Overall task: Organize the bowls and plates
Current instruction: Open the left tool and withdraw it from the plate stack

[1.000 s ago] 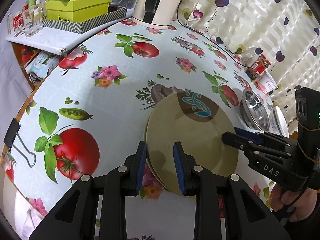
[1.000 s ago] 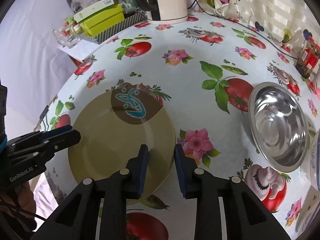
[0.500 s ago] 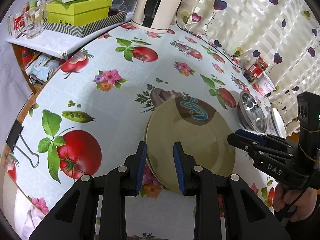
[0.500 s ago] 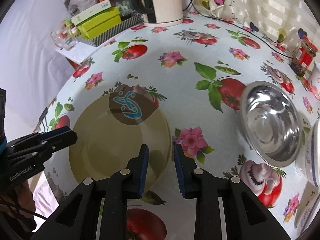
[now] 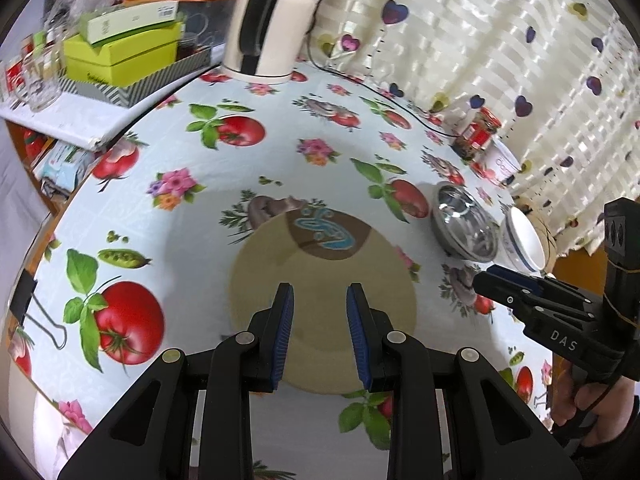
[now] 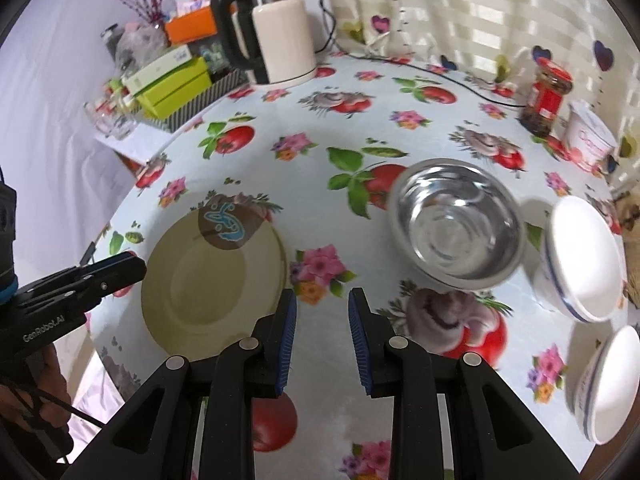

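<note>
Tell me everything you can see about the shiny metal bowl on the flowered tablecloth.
The shiny metal bowl looks like polished steel: round, deep, with a thin rim and a ringed bottom. It is empty and stands upright on the flowered tablecloth, between the beige plate and a white bowl. No gripper touches it.

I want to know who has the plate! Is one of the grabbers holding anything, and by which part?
Nothing is held. The left gripper and right gripper both stand open and empty, and the tan plate lies on the table.

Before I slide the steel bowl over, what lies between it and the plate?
Only bare printed tablecloth between steel bowl and plate, seen from the right wrist.
</note>
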{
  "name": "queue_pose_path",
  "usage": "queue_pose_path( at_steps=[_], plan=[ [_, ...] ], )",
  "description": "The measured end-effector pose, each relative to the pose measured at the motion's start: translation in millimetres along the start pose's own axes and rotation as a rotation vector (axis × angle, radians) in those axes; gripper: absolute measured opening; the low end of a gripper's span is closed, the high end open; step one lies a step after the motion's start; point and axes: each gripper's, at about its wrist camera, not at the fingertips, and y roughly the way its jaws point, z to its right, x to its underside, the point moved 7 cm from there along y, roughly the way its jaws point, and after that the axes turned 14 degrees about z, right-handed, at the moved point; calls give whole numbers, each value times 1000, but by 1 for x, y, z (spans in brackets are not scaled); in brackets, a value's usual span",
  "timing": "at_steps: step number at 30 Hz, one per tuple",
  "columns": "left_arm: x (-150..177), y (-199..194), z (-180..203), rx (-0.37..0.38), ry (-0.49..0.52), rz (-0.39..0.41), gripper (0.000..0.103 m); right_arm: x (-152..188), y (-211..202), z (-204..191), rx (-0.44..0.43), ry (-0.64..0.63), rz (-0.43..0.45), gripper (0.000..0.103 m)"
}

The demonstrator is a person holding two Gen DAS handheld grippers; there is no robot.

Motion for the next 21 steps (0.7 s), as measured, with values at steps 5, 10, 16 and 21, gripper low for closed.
queue_pose_path(
  at_steps=[5,10,16,21],
  plan=[
    [-1,1,11,17,19,1,28,1,-11,12,19,24,11,27],
    [-1,2,17,25,29,-4,28,4,-17,19,32,39,12,27],
    [-3,4,26,39,43,-7,28,5,-20,25,43,55,17,32],
    [-4,7,35,52,54,-11,28,4,-25,31,53,69,27,34]
  ],
)
